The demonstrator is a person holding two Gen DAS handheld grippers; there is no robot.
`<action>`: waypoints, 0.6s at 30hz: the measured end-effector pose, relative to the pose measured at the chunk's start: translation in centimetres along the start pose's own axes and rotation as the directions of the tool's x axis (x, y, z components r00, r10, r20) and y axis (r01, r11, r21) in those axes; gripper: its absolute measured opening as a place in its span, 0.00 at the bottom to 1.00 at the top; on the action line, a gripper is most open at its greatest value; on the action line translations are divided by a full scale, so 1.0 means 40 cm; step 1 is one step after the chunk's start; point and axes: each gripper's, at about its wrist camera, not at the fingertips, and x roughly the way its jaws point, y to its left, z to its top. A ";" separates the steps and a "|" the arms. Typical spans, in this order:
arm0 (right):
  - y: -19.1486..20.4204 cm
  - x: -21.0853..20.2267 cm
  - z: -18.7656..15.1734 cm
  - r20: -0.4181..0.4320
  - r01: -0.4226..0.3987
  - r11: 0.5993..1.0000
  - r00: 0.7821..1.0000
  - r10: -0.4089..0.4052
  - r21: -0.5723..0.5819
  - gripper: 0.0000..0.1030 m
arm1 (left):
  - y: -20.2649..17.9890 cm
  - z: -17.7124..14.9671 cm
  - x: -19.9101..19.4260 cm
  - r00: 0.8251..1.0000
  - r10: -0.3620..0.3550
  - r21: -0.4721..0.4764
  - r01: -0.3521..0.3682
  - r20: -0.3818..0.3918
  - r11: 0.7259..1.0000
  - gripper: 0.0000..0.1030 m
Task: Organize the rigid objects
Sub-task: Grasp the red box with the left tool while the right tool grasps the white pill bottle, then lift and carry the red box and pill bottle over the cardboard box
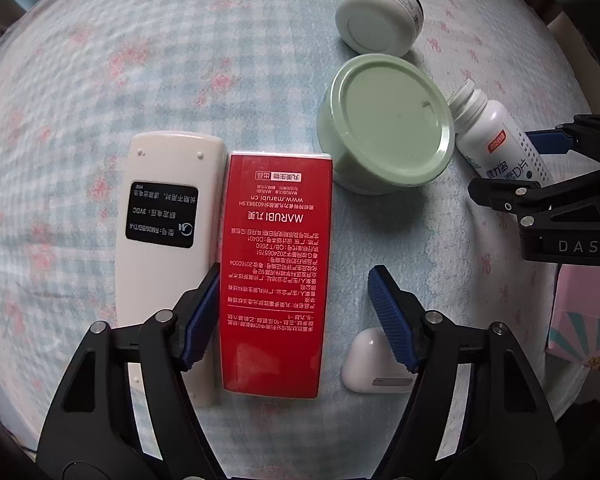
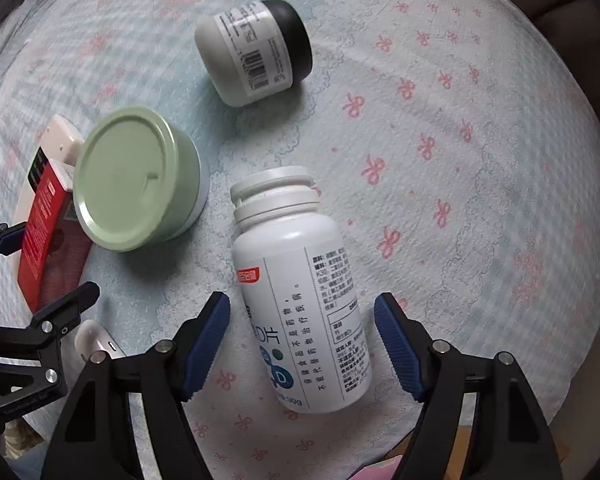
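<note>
remote control (image 1: 168, 216) lower end behind gripper finger, pink box (image 1: 580, 320) cut off

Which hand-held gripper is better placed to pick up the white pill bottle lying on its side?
The right hand-held gripper. Its open jaws already straddle the white pill bottle, while the left hand-held gripper sits open around the red box, farther away.

From the left wrist we look steeply down, close over the red box (image 1: 276, 272) and remote (image 1: 168, 216). From the right wrist we look down, equally close, over the white bottle (image 2: 300, 300). Both views share the green tin (image 1: 384, 132) (image 2: 136, 176), that bottle (image 1: 496, 136) and the box (image 2: 44, 240).
</note>
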 end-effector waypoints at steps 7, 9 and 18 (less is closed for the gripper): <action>0.012 0.032 0.009 -0.040 0.011 1.000 0.999 -0.012 -0.006 0.61 | 0.003 -0.001 0.018 1.000 -0.014 0.000 0.014 -0.023 1.000 0.58; 0.014 0.040 0.017 -0.048 0.008 1.000 0.999 -0.008 -0.005 0.61 | 0.001 0.006 0.024 0.999 -0.014 0.001 0.014 -0.031 1.000 0.58; -0.011 0.042 0.092 -0.055 0.002 1.000 0.998 -0.002 -0.005 0.49 | 0.025 0.075 0.037 0.997 -0.040 -0.048 0.037 -0.065 0.998 0.38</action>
